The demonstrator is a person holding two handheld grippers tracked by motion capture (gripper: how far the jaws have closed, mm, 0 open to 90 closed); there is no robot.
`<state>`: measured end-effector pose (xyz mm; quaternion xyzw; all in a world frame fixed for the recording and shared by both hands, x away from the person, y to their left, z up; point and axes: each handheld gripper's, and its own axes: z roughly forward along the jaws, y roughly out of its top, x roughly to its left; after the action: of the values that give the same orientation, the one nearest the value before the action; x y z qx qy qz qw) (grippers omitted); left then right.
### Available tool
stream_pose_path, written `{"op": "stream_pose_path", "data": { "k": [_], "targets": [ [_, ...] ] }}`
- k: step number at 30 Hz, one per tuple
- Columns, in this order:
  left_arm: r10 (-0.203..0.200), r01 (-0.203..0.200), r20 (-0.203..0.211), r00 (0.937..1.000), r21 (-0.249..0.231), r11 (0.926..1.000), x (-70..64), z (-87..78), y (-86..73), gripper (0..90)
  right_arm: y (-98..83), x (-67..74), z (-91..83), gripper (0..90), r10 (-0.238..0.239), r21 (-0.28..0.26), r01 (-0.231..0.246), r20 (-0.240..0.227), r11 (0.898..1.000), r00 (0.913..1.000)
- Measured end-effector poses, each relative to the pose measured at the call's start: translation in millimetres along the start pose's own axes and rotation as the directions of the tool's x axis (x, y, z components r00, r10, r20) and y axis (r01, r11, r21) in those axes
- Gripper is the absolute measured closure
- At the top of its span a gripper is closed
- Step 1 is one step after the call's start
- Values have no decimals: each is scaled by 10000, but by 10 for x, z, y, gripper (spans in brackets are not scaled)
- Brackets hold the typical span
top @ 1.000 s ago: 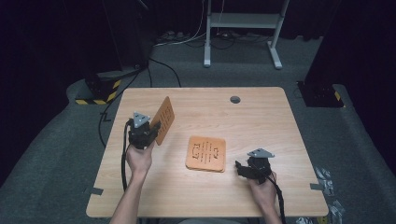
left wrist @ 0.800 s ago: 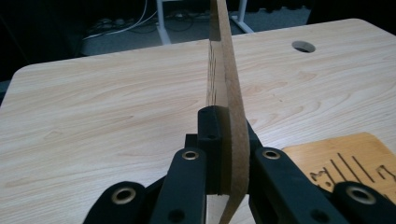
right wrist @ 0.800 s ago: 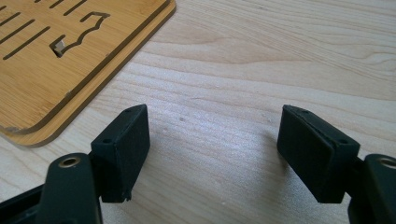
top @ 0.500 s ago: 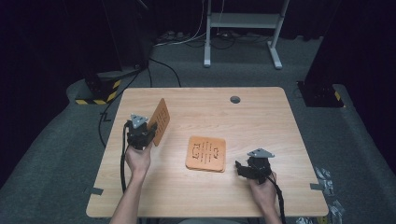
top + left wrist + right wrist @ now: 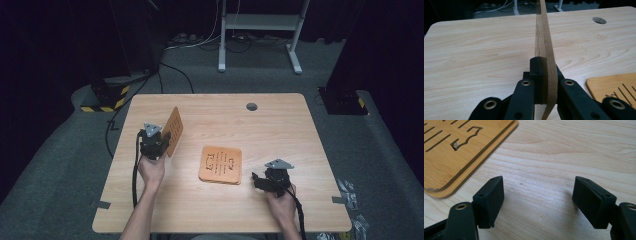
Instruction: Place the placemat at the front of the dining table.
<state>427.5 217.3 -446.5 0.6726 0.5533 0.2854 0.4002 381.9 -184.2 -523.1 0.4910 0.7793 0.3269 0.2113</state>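
The left gripper (image 5: 159,141) has its jaws pinched on the lower edge of a thin board (image 5: 173,131), which stands on edge and rises straight up from between them, its face turned sideways. From where I stand, that grip looks the risky part: the jaws bite only a narrow strip near one corner, so the tall part above them has plenty of leverage. A quick turn of the hand could make the board pivot in the pinch or slip out and slap down on the surface (image 5: 280,125).

To the right of those jaws, well apart, a stack (image 5: 220,164) of two matching slotted boards lies flat. If the held board comes down askew, it may catch the stack's edge and shove it out of line.

Further right, the right gripper (image 5: 537,198) rests low with jaws spread and nothing between them, the stack's corner (image 5: 439,190) just beyond its left jaw. A careless nudge there would shift the stack too.
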Motion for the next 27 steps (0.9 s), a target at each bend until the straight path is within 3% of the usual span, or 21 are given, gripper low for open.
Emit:
{"op": "stream_pose_path", "data": {
  "k": [14,27],
  "targets": [
    [-311,311,-49,9995,39,9995,-23,110,-30,862,0,1,0,252,0,0,0,1,10000,10000],
    [-258,258,12,9997,67,9996,-76,195,-49,861,0,0,0,252,-2,-3,2,3,10000,10000]
  ]
}}
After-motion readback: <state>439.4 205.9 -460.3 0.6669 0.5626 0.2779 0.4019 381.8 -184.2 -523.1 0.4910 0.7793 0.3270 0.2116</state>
